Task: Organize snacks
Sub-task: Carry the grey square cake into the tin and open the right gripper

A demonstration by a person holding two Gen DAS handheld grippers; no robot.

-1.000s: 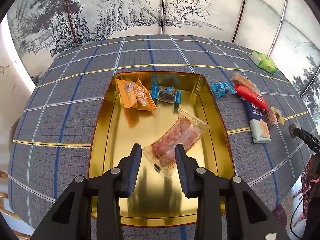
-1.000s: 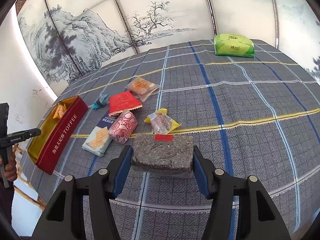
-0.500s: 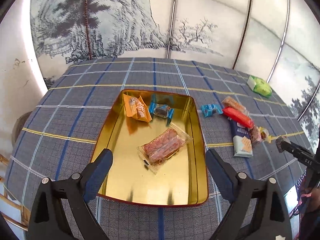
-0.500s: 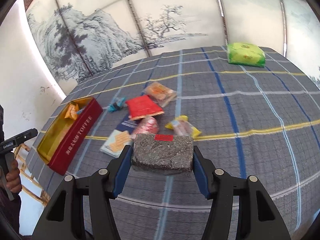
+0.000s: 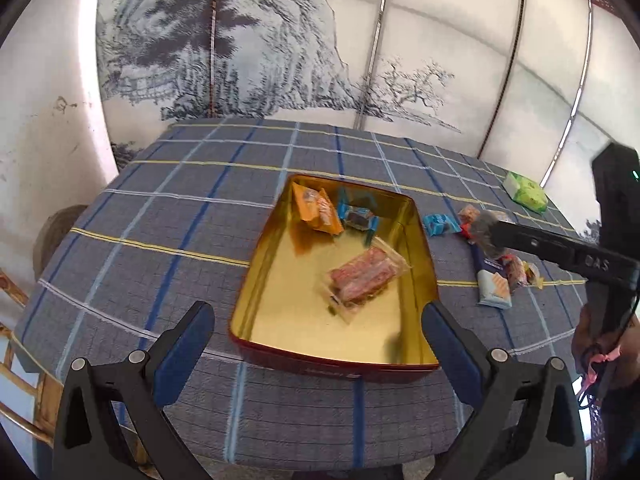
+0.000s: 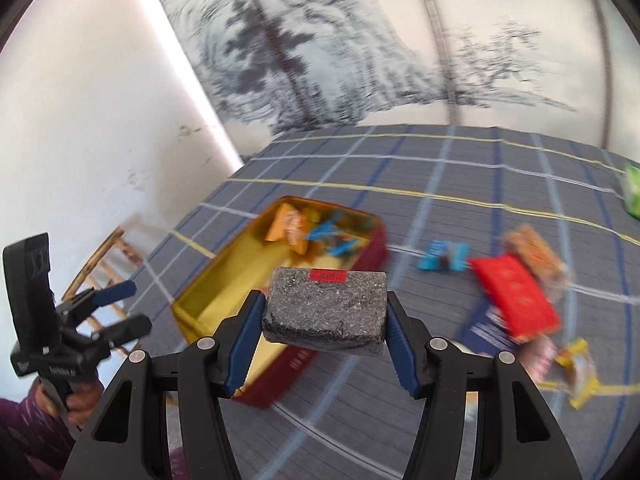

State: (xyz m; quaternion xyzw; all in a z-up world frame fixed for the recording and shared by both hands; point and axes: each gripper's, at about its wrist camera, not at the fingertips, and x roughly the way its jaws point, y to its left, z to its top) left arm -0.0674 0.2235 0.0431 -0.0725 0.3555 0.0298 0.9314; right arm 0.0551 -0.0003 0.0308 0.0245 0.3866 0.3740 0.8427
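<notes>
A gold tin tray with red walls sits on the checked tablecloth. It holds an orange packet, a blue-wrapped candy and a clear pack of pink wafers. My left gripper is open and empty, held back above the tray's near edge. My right gripper is shut on a dark grey speckled block with a red label, held in the air near the tray's right side. It shows in the left wrist view too.
Loose snacks lie right of the tray: a blue candy, a red packet, a blue-white biscuit pack, a yellow-wrapped snack. A green packet lies far right. A wooden chair stands at the table's left.
My left gripper opened wide, releasing the wafer pack into the tray, and pulled back. My right gripper carried the grey block left toward the tray.
</notes>
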